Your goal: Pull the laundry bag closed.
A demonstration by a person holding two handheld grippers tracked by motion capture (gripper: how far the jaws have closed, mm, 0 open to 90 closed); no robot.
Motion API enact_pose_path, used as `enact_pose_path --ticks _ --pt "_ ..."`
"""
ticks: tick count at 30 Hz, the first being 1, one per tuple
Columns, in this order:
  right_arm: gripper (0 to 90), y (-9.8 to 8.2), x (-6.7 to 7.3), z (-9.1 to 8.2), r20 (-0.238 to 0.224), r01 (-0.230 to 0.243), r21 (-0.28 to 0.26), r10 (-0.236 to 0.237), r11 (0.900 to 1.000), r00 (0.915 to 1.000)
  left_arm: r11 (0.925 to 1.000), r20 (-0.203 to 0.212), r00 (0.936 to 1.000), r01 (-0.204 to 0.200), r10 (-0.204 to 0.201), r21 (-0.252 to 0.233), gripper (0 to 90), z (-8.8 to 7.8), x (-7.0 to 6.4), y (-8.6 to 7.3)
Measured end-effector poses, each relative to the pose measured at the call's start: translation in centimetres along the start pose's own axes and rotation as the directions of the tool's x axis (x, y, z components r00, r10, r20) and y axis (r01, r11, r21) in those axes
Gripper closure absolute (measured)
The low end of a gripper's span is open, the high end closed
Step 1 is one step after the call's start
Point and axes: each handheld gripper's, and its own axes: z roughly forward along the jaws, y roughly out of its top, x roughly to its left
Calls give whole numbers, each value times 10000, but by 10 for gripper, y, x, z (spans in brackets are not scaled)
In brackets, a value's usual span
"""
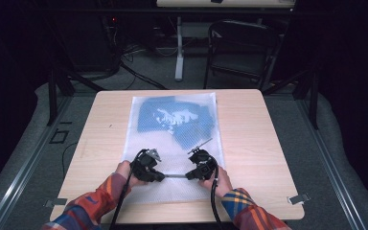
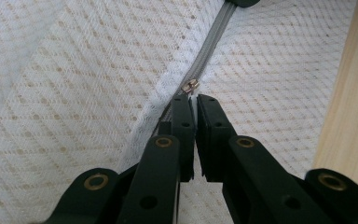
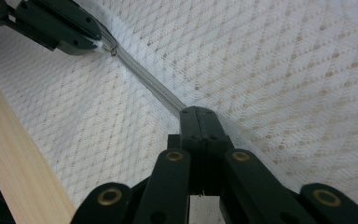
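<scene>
- Near edge of the table point(image 1: 249, 201): a person's two forearms in plaid sleeves come in from below, each hand holding a black claw tool low over a white mesh laundry bag point(image 1: 172, 158) that lies flat along the middle of the table
- The bag's grey zipper point(image 1: 175, 176) runs across the bag's near end, parallel to the table's near edge; its long axis spans the gap between the two claws
- Left claw point(image 2: 192, 99): jaws closed, tips pinching the white tab beside the small metal zipper slider point(image 2: 190, 87), which sits just beyond the tips; the zipper leads away from it toward the other claw
- Right claw point(image 3: 198, 111): jaws shut tight on the zipper tape, holding the bag; the left claw shows at the far end of the zipper line
- The left claw is the nearer one to the slider, so any pull along the zipper looks to be its job, with the right claw as anchor
- Far half of the bag: a blue garment point(image 1: 177, 117) shows through the mesh, toward the table's far edge
</scene>
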Motion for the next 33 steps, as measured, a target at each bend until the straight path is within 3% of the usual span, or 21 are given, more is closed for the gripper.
enact_pose_path --ticks 33 --pt "900 0 0 0 -32 125 -37 -125 9999 9999 9983 -436 9974 575 -570 118 867 -24 14 -26"
